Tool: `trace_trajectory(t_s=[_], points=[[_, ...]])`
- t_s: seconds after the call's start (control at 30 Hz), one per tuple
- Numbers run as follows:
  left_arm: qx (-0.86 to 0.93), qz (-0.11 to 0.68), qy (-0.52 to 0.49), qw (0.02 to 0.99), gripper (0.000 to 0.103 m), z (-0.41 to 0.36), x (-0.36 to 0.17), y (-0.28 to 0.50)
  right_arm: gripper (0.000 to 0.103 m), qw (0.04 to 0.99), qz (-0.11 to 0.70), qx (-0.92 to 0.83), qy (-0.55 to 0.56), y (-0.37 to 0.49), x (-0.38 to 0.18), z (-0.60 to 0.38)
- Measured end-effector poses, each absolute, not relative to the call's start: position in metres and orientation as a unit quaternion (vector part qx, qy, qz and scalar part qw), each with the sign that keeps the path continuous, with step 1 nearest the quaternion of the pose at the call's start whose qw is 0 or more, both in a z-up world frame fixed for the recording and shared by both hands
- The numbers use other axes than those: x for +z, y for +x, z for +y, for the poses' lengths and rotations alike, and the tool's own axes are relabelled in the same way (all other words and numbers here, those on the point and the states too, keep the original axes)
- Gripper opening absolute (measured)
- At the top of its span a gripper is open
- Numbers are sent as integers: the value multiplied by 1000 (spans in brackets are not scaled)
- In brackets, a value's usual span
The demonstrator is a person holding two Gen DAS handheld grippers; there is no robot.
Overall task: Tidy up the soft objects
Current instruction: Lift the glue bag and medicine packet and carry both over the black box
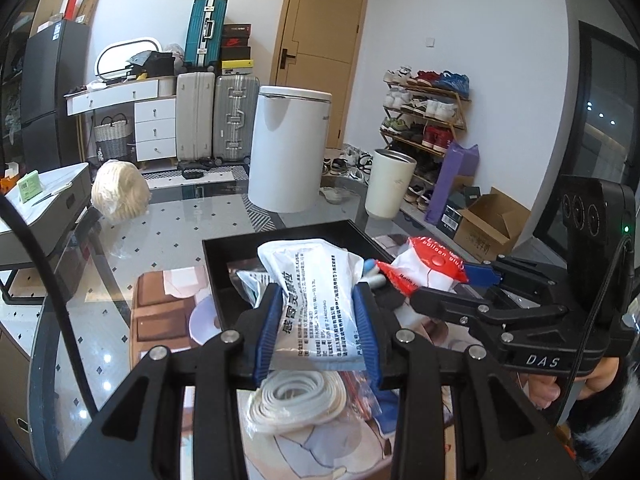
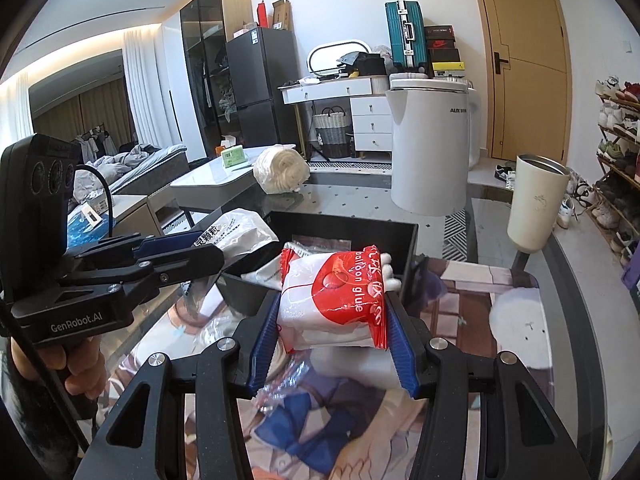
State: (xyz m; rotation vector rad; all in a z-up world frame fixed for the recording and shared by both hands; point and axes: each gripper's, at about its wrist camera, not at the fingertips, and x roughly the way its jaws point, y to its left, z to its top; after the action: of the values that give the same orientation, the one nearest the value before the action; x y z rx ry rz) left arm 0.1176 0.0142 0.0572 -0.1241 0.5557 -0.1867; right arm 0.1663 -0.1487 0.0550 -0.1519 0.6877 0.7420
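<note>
Left wrist view: a white printed pouch is being clenched by the left tool at the black tray, while the red-and-white packet is being gripped by the right tool beside the tray, seemingly for depositing together.

glass table | on it: black tray, printed mat, cream cup

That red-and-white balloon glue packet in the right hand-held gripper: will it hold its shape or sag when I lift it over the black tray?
The red-and-white plastic balloon glue packet probably sags: it bulges between the right hand-held gripper pads. The glossy film looks slippery, so it may creep. It seems light, with soft white contents showing through above the black plastic tray.
</note>
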Motion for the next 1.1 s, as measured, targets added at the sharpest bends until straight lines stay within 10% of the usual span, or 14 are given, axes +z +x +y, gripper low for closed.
trace_trajectory(t_s=[1.1], points=[[-56, 286, -79, 953, 35, 25, 41, 165, 51, 860, 348, 352, -124, 213, 36, -109]])
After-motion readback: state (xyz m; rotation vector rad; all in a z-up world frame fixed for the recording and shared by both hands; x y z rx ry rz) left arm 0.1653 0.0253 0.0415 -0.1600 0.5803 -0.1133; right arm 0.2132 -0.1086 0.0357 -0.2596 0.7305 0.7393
